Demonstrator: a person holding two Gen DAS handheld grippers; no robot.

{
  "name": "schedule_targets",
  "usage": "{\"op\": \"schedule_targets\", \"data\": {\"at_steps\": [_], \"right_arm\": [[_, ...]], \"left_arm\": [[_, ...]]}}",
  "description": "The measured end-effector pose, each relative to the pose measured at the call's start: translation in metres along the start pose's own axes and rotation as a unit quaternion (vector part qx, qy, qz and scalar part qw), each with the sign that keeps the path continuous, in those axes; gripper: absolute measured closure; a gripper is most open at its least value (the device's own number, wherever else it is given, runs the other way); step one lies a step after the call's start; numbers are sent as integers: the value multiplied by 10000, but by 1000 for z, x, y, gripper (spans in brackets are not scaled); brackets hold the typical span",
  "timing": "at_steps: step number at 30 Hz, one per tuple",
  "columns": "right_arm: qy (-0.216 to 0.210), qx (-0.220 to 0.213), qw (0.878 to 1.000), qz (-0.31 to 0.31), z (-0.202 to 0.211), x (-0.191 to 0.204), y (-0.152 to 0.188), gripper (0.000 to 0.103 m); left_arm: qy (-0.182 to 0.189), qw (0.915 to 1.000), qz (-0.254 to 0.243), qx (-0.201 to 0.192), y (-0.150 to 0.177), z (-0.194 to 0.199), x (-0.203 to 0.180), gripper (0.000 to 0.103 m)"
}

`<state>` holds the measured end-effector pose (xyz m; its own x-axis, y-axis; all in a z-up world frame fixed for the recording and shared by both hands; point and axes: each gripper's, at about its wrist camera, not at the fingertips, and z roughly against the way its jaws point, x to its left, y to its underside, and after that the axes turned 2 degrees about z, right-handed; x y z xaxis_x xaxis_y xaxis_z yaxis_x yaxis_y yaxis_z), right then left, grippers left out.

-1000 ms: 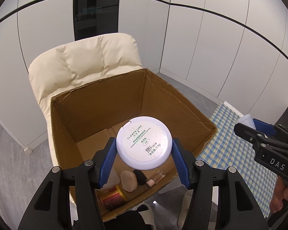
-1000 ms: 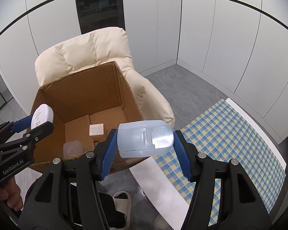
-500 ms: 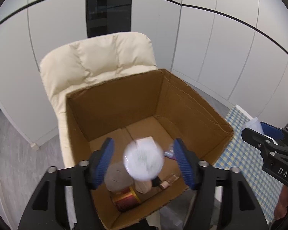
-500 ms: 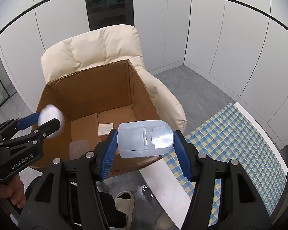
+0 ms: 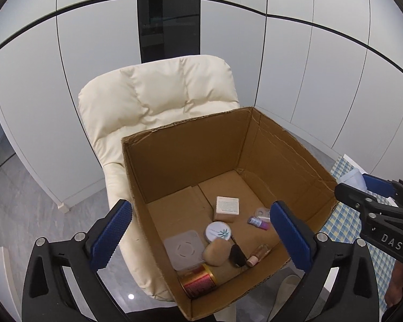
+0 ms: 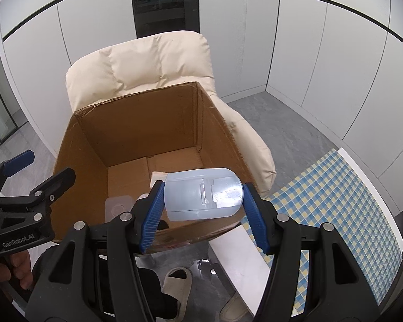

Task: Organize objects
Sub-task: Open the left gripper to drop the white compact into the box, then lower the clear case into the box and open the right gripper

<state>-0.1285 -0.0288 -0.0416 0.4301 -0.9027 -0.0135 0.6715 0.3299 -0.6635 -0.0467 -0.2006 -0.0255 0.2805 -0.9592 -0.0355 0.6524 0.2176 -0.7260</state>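
Note:
An open cardboard box point(image 5: 271, 145) sits on a cream chair point(image 5: 158, 99). My left gripper point(image 5: 201, 230) is open and empty above the box's near edge. A round white compact point(image 5: 218, 231) lies on the box floor among a small white carton point(image 5: 227, 207), a square white case point(image 5: 184, 249), a tan sponge point(image 5: 217, 252), a red tin point(image 5: 198, 281) and small vials point(image 5: 258, 221). My right gripper point(image 6: 202, 209) is shut on a translucent pale-blue plastic case point(image 6: 202, 197), held over the box's point(image 6: 137, 123) near right corner.
A blue-and-yellow checked cloth point(image 6: 335, 204) covers a surface at the right. A white board point(image 6: 241, 265) and slippers point(image 6: 176, 281) show on the glossy floor below. White wall panels stand behind the chair point(image 6: 147, 64).
My left gripper opened and let go of the round white compact, which fell into the box. My right gripper moved closer over the box with the plastic case.

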Motion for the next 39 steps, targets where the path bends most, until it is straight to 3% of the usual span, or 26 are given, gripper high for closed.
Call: {"op": "schedule_targets", "data": {"at_steps": [39], "right_arm": [[-399, 88, 9978, 513, -25, 88, -20, 42]], "left_arm": [[-220, 9986, 471, -108, 13, 24, 80, 1]]}}
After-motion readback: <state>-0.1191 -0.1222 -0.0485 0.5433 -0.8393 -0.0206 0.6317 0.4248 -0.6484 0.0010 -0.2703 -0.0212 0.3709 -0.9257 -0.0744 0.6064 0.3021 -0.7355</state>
